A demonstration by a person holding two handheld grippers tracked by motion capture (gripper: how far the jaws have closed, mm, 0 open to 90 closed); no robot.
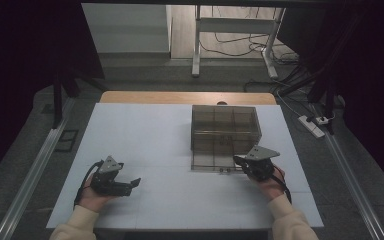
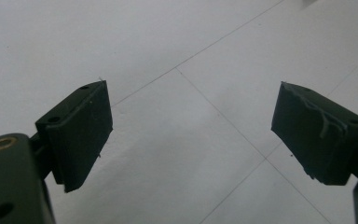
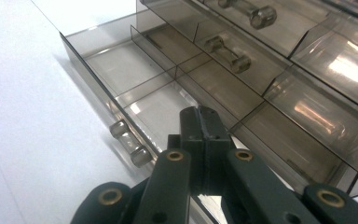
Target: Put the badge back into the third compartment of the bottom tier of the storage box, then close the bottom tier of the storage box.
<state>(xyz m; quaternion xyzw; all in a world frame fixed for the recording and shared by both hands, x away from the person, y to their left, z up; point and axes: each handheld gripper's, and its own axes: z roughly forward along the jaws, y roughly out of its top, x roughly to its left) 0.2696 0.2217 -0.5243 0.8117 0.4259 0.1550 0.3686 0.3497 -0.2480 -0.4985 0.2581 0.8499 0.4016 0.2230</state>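
The smoky clear drawer box [image 1: 224,131] stands toward the tabletop's far right, its bottom drawer [image 3: 135,88] pulled out toward the near edge. The right gripper [image 3: 204,122], jaws pressed together, sits right at that drawer's front wall beside its handle [image 3: 129,142], so it is the nearer tool. The left gripper [image 1: 130,185] rests spread and empty near the near-left corner, well apart from the box.

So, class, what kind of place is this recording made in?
Probably a lab recording station: a white-topped table walled by dark curtains, cables and a power strip on the floor, and a hand-held gripper.

Smoky clear plastic drawer cabinet [image 1: 224,131] on the white table, bottom drawer [image 3: 135,88] pulled out, divided, empty
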